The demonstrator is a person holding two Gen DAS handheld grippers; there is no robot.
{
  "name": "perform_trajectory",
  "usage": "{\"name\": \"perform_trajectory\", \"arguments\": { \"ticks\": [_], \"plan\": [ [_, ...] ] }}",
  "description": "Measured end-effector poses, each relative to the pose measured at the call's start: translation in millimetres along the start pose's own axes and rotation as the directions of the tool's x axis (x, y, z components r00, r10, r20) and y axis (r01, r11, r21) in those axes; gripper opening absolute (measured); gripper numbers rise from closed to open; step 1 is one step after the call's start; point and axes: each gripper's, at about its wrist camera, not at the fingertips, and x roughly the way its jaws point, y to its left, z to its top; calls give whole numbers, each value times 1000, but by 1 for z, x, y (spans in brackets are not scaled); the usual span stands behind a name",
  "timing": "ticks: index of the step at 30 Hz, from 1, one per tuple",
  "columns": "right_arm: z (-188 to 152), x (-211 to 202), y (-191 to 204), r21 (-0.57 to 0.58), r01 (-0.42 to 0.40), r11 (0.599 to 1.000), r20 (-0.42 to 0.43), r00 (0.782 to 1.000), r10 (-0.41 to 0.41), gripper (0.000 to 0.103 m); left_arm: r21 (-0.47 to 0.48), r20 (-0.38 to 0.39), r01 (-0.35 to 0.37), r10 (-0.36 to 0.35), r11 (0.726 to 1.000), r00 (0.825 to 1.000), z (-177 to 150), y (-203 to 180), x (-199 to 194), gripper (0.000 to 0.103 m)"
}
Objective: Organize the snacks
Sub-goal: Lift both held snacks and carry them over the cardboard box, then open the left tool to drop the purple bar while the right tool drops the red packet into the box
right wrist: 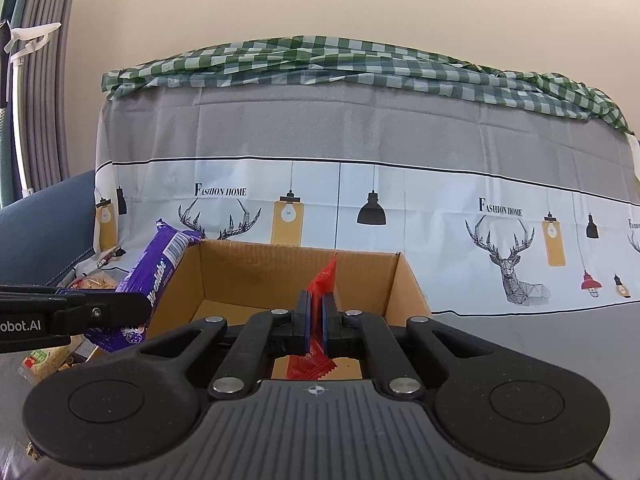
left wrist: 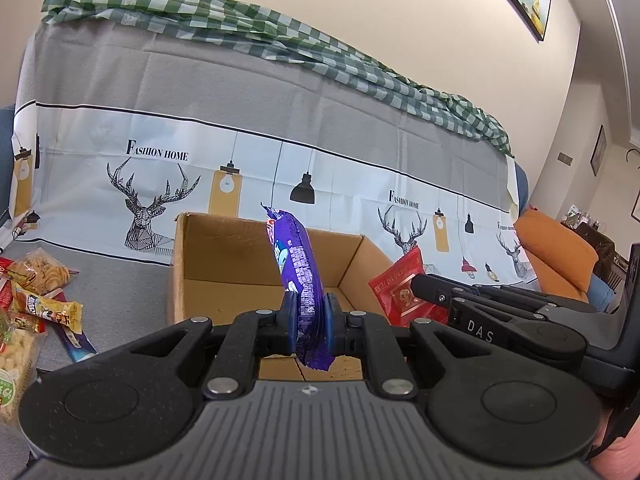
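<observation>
Purple snack packet (left wrist: 298,276) clamped in left tool (left wrist: 311,316), above cardboard box (left wrist: 224,256) near edge

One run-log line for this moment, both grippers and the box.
left gripper: shut on purple packet | right gripper: shut on red packet | cardboard box: open, both packets held at it | loose snacks: left of box

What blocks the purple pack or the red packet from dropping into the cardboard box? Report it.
Nothing visible does. The left gripper holds the purple pack and the right gripper holds the red packet, both at the near edge of the open cardboard box.
</observation>
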Motion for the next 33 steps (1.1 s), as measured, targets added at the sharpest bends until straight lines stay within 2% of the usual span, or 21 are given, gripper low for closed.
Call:
{"name": "perform_trajectory", "arguments": {
  "ticks": [33],
  "plan": [
    [-1, 0, 3, -30, -21, 999, -1, 1000, 21, 5, 2, 2, 5, -5, 1000, 1000, 0, -4, 0, 14]
  ]
}}
